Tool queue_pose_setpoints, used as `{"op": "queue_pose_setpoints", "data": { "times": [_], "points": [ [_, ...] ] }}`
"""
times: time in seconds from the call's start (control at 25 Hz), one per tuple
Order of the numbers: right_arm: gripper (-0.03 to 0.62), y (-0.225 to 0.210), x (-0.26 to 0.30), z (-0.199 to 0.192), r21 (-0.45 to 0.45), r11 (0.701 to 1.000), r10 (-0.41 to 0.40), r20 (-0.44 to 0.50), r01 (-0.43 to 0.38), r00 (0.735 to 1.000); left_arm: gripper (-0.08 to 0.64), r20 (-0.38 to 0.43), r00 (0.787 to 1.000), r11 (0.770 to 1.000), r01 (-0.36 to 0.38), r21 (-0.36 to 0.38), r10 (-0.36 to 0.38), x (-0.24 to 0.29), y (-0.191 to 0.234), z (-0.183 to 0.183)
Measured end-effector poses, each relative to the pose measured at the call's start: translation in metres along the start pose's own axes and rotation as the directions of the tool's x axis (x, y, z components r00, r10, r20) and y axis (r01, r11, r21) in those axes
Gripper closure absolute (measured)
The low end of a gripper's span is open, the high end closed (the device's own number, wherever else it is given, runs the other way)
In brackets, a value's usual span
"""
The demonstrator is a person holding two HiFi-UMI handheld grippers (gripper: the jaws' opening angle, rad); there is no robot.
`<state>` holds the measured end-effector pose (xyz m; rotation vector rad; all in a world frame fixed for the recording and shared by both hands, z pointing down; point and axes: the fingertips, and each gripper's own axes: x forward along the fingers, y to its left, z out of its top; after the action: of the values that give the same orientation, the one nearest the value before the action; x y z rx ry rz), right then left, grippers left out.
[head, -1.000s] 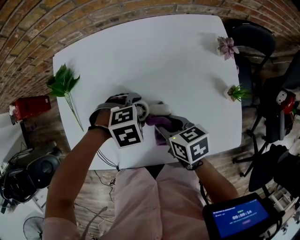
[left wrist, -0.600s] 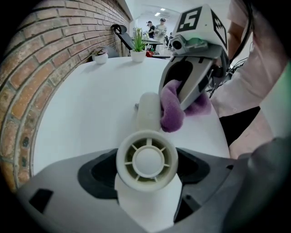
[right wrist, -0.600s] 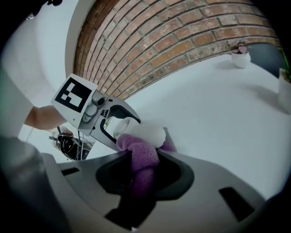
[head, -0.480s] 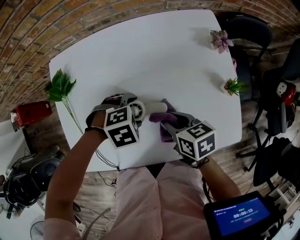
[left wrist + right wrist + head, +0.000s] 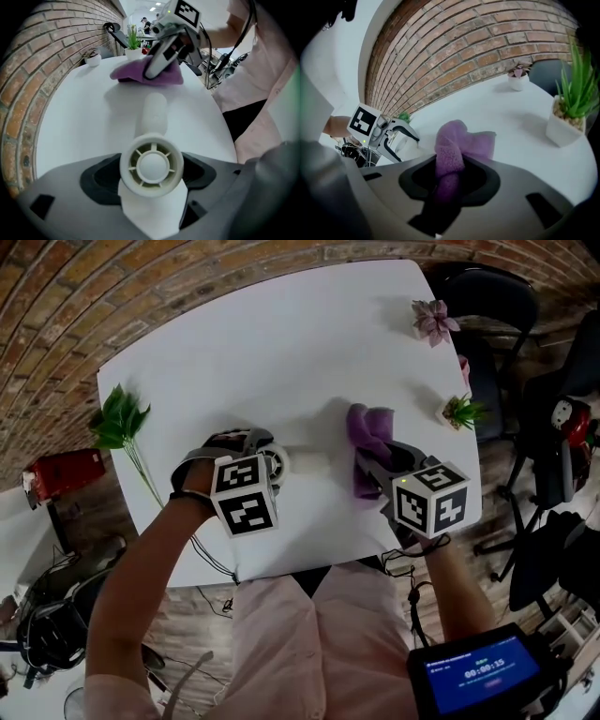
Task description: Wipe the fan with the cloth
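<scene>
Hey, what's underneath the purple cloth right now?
Only bare white table shows around the purple cloth, which is pinched in the right gripper. The fan, held in the left gripper, lies clear of it. The patch directly beneath its folds is covered.

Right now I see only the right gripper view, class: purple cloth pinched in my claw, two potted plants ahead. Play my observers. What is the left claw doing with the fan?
Observer: The left claw grips the white fan by its round head, one jaw on each side.
Operator: Which way does its handle lie?
Observer: The handle lies flat on the table, pointing towards your cloth.
Operator: Is my cloth on the fan?
Observer: No. In the head view it sits past the handle's end, away from the fan's head.
</scene>
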<state>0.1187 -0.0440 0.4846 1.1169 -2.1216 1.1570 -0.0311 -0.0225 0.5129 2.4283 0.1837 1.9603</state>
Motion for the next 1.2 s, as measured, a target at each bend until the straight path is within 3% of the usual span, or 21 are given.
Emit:
{"op": "queue_pose_setpoints", "data": {
  "times": [0.16,0.28,0.44,0.56,0.72,0.92,1.0,1.08,1.2],
  "points": [
    [0.477,-0.001,-0.002,0.015,-0.164,0.986,0.002,-0.022,-0.006,1.000,0.181,-0.032,0.999,0.989,0.029,0.147,-0.025,0.002,-0.002,0.004],
    [0.476,0.019,0.004,0.014,-0.379,0.922,0.037,-0.117,-0.079,0.992,0.181,-0.090,0.995,0.957,0.067,0.283,-0.043,0.002,-0.007,0.009],
    [0.476,0.052,0.022,-0.011,-0.593,0.764,0.082,-0.300,-0.253,0.951,0.181,-0.175,0.984,0.889,0.114,0.444,-0.038,0.004,-0.007,0.007],
    [0.476,0.072,0.032,-0.025,-0.682,0.634,0.097,-0.398,-0.365,0.912,0.181,-0.199,0.979,0.854,0.129,0.504,-0.030,0.003,-0.007,0.006],
    [0.476,0.086,0.040,-0.022,-0.731,0.505,0.131,-0.461,-0.459,0.878,0.181,-0.216,0.976,0.836,0.136,0.532,-0.022,0.001,-0.009,0.006],
    [0.476,0.096,0.044,-0.025,-0.799,0.225,0.132,-0.541,-0.557,0.830,0.181,-0.234,0.972,0.827,0.145,0.542,-0.018,0.002,-0.009,0.006],
    [0.477,0.097,0.043,-0.027,-0.799,0.137,0.113,-0.575,-0.586,0.810,0.180,-0.237,0.971,0.830,0.145,0.539,-0.016,0.002,-0.009,0.006],
    [0.479,0.098,0.039,-0.031,-0.788,0.080,0.103,-0.603,-0.611,0.791,0.179,-0.234,0.972,0.832,0.143,0.535,-0.016,0.000,-0.009,0.006],
    [0.482,0.097,0.030,-0.040,-0.767,0.040,0.105,-0.634,-0.641,0.766,0.179,-0.233,0.972,0.833,0.144,0.534,-0.019,0.000,-0.009,0.005]
  ]
}}
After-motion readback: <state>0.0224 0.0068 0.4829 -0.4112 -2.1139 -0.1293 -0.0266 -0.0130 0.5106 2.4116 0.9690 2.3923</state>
